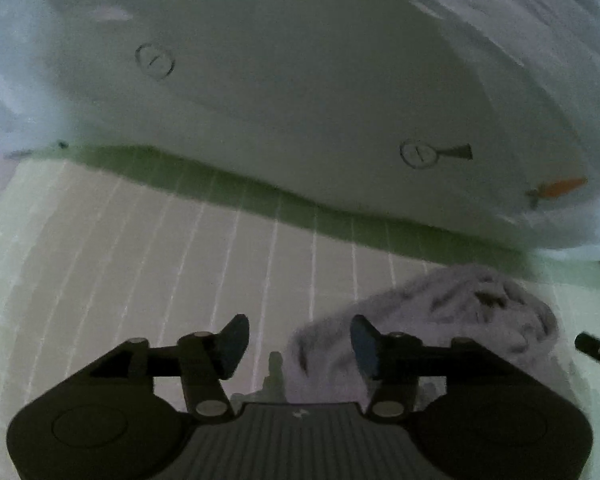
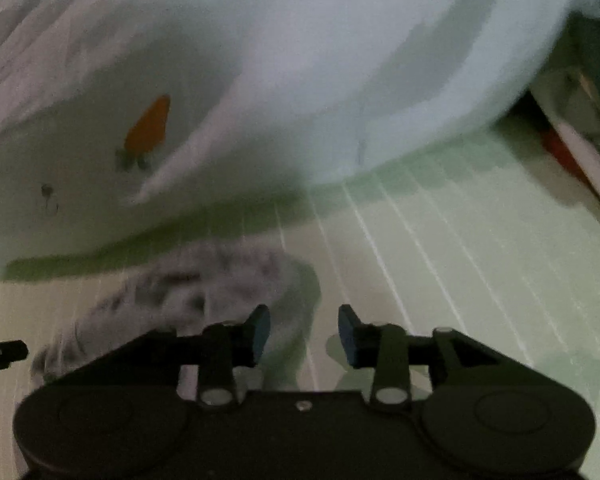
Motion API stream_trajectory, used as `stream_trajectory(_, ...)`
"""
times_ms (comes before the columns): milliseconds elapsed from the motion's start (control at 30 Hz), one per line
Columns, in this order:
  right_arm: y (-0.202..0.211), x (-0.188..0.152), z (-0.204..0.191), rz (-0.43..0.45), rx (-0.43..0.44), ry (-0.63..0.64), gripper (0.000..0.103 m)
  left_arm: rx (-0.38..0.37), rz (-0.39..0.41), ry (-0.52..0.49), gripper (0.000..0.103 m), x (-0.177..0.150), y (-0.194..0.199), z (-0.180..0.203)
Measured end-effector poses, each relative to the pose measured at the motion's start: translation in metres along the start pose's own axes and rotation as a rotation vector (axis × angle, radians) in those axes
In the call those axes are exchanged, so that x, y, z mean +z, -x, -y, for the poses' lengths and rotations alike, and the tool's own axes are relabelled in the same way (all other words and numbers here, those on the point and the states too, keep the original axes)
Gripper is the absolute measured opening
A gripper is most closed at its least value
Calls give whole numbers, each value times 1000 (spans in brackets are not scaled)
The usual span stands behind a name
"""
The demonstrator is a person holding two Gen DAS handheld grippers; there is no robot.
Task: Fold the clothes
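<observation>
- Two dim, blurred fisheye views, one from each hand-held gripper, looking forward over a pale green striped sheet (image 1: 140,280) with thin white lines.
- Left gripper (image 1: 296,346) low in its view, black body, two blue-padded fingers (image 1: 232,346) spread wide apart, nothing between them.
- Right gripper (image 2: 304,334) likewise low in its view, fingers (image 2: 348,336) parted wide, holding nothing.
- Crumpled grey garment (image 1: 452,316) lying on the sheet, bunched in folds; in the left view just ahead and to the right of the gripper, partly behind the right-hand finger; whether touching it, cannot tell.
- Same grey garment (image 2: 180,288) in the right view ahead and to the left, partly behind the left-hand finger, its edges smeared by blur.
- Beyond the garment, a large white cloth (image 1: 300,100) mounded across the upper part of both views, casting a dark green shadow on the sheet along its near edge.
- Small prints on the white cloth: an orange carrot shape (image 2: 148,124) and two round outlined marks (image 1: 418,154).
- Tip of the other gripper's black body poking in at the right edge of the left view and at the left edge of the right view.
- Unclear red and white objects (image 2: 572,148) at the far right of the right view, beyond the sheet's edge.
</observation>
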State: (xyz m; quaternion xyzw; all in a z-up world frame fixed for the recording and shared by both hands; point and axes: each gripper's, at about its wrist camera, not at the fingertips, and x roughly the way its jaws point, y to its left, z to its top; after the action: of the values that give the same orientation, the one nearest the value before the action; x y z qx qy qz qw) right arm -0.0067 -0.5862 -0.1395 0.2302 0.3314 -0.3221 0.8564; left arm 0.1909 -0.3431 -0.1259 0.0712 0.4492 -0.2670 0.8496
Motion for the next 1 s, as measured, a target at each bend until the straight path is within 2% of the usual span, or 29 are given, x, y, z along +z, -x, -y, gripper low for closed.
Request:
stream_trajectory(167,-50,17,-10,-35,-9,33,43,42,-118,-22,59,4,-42,-1)
stream_trajectory(267,-76,20,-13,-80,-24,58,42,16,-180,-12,59,-4,-55,-3)
stream_trajectory(300,-80,21,-13,-87,-19,64,41,1,-181,3,58,-5,-56,-4)
stream_trajectory(333,-79,21,-14,-80,-16,73,32,-15,-182,18,56,-7,-56,-5)
stream_trajectory(367,-75,21,-15,-66,-15,85,23,-15,-171,26,53,-6,-55,-5)
stream_trajectory(400,-70,21,-16,-52,-14,97,8,-14,-159,34,27,-6,-54,-5)
stream_trajectory(433,-66,21,-16,-38,-13,109,8,-14,-147,43,10,-6,-52,-5)
stream_trajectory(500,-57,22,-18,-10,-11,133,8,-13,-124,59,9,-5,-50,-5)
stream_trajectory(533,-53,22,-19,4,-10,145,8,-9,-81,61,9,-3,-40,-5)
stream_trajectory(667,13,22,-23,151,-2,179,7,-36,110,2,8,2,25,5)
stream_trajectory(800,92,3,-21,245,22,177,7,-93,220,-17,8,-18,91,9)
stream_trajectory(900,139,-28,-13,248,23,168,7,-104,198,-24,9,-52,117,4)
stream_trajectory(933,147,-40,-9,232,13,179,7,-105,185,-29,9,-64,122,2)
stream_trajectory(1000,150,-67,3,159,1,170,7,-110,111,2,9,-89,118,-8)
